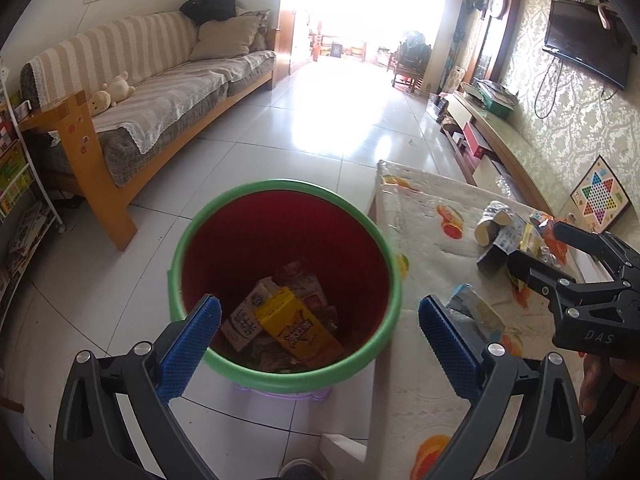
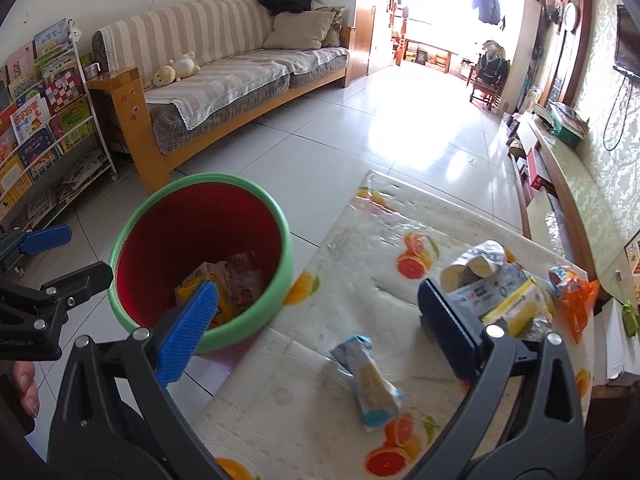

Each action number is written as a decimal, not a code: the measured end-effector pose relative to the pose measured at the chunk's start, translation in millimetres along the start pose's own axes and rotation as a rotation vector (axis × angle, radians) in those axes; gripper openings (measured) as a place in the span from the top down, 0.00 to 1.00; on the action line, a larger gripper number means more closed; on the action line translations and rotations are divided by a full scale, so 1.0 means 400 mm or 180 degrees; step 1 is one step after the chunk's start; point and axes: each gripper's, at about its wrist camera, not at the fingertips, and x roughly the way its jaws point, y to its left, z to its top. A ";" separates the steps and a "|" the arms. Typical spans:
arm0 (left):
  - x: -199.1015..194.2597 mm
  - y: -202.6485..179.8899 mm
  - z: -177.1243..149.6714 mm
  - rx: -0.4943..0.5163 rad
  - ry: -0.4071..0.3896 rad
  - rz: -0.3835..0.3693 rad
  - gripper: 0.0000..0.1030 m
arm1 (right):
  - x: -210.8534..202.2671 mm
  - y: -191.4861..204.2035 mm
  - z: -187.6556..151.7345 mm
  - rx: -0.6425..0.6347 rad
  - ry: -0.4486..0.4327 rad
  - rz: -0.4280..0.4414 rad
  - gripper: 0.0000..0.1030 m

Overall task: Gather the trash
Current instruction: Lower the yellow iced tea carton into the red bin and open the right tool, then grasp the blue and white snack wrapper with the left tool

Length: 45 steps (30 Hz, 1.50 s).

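While both claws hang above table and bin, near to far:
Left gripper [image 1: 320, 332]: wide apart, empty, over the bin.
Right gripper [image 2: 318, 330]: wide apart, empty, over the table [image 2: 360, 280].
Blue wrapper [image 2: 370, 380]: flat on the table, nearest.
Bin [image 1: 208, 216]: red inside, green rim, on the floor beside the table; holds a yellow carton [image 1: 298, 328] and other cartons.
Trash pile [image 2: 496, 292]: farther along the table.

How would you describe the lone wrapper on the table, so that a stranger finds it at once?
Start at the table with the orange-fruit cloth, beside the green-rimmed bin. The blue and pale-yellow wrapper lies alone near the front, apart from the trash pile at the far right.
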 end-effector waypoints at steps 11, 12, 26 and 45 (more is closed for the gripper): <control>0.012 -0.256 -0.019 0.0347 0.0097 -0.0308 0.08 | -0.157 -0.267 -0.135 0.0339 -0.0031 -0.0416 0.04; 0.016 -0.278 -0.021 0.0375 0.0106 -0.0313 0.08 | -0.165 -0.287 -0.150 0.0356 -0.0018 -0.0457 0.04; 0.219 -0.464 -0.075 0.0323 0.0570 -0.0179 0.08 | -0.250 -0.509 -0.298 0.0647 -0.0036 -0.0774 0.04; 0.364 -0.451 -0.081 -0.0186 0.0846 0.0377 0.51 | -0.215 -0.611 -0.366 0.0858 0.0041 -0.0794 0.04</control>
